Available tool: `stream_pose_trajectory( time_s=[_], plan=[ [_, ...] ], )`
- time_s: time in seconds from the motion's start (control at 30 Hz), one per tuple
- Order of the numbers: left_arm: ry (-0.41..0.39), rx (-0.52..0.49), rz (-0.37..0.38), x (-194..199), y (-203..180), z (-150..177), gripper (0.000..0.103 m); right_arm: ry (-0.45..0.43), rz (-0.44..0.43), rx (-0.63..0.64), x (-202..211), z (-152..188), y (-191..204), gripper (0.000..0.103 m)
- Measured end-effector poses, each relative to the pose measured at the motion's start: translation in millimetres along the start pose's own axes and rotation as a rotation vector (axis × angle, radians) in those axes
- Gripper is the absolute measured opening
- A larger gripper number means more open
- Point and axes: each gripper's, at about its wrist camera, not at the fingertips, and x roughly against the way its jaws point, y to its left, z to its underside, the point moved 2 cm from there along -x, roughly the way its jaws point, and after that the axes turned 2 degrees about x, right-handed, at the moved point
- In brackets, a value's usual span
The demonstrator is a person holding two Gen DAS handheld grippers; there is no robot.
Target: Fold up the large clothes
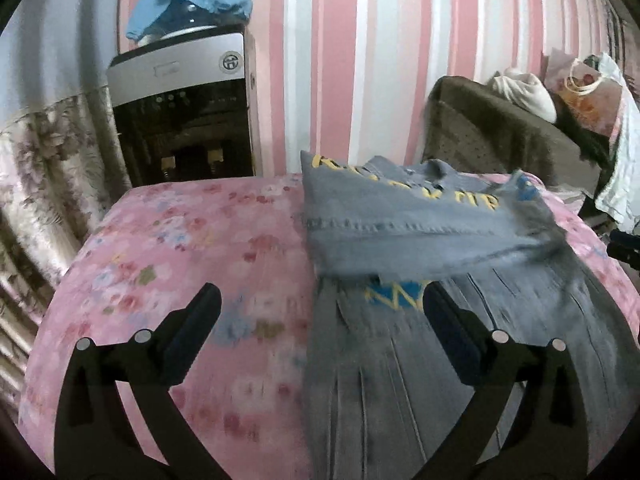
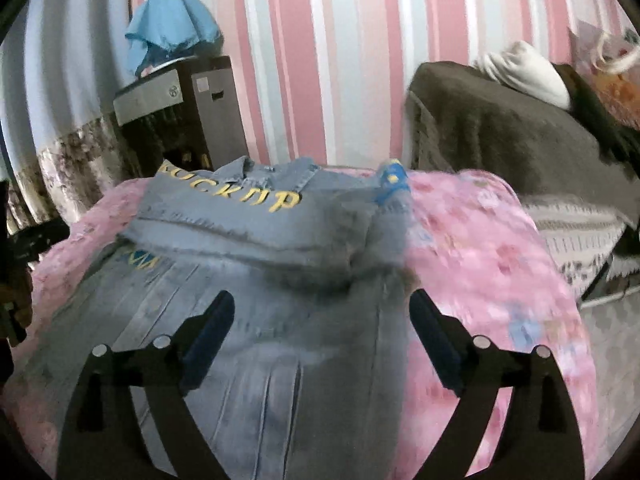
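Now I'm holding both the left gripper (image 1: 322, 312) and right gripper (image 2: 322, 320) spread, empty, above the half-folded denim jacket (image 2: 260, 320); I'm aiming for both hem corners together.

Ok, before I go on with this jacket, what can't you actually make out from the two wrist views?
- Yellow lettering on the jacket: left wrist view, partly covered by folds and blurred; not fully readable in the right either.
- Blue-yellow patch: left wrist view, upper part hidden under the folded-over top.
- Jacket's near hem: both views, cut off by the bottom edge.
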Motion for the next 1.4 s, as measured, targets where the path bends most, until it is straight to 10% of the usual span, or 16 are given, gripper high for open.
stream_pose_trajectory(
  time_s=[0.5,1.4],
  plan=[
    [-0.002,0.034,-0.069,90,2,95,0.100,0.015,0.059,-0.030,99,101,-3,0.092],
    [0.271,-0.052,-0.083,60,-14,138,0.098,0.136,0.101,-0.039,92,145,12,0.092]
  ],
)
